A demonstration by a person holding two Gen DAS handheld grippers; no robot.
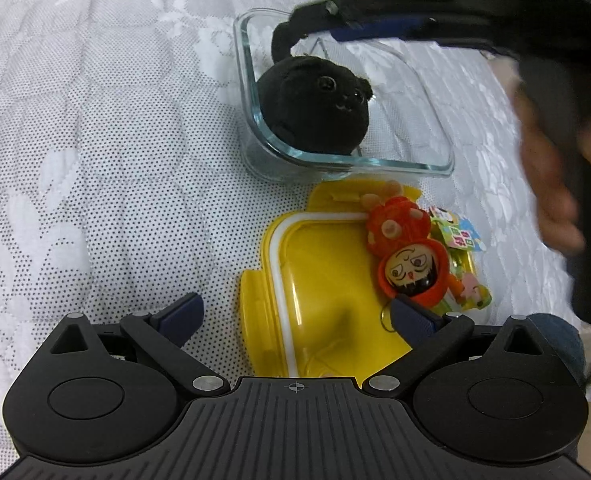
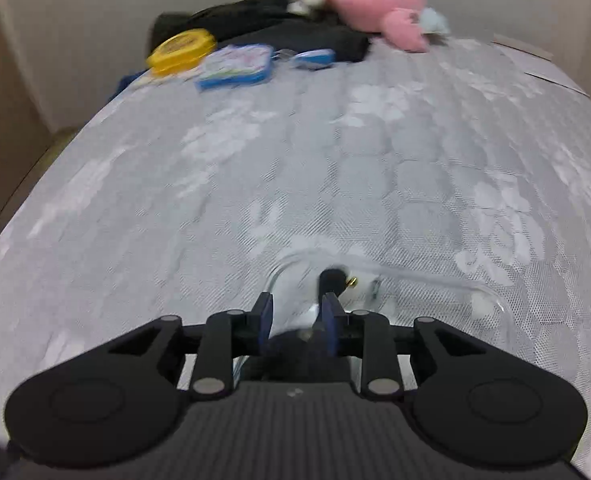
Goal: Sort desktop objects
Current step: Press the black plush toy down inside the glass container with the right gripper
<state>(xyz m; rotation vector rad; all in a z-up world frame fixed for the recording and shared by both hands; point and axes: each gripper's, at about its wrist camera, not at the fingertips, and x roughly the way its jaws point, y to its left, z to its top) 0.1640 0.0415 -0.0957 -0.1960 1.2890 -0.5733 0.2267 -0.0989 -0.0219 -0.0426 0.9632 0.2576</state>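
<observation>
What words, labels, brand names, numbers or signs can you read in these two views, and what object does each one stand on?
None can be read with certainty.
Colourful tag beside the orange doll on the yellow lid: printed characters, too small to read.
Yellow round tin: lid marking, blurred.
Blue-edged pouch: printed pattern, blurred.
Left hand-held gripper: a crosshair mark on its body, no text.
</observation>
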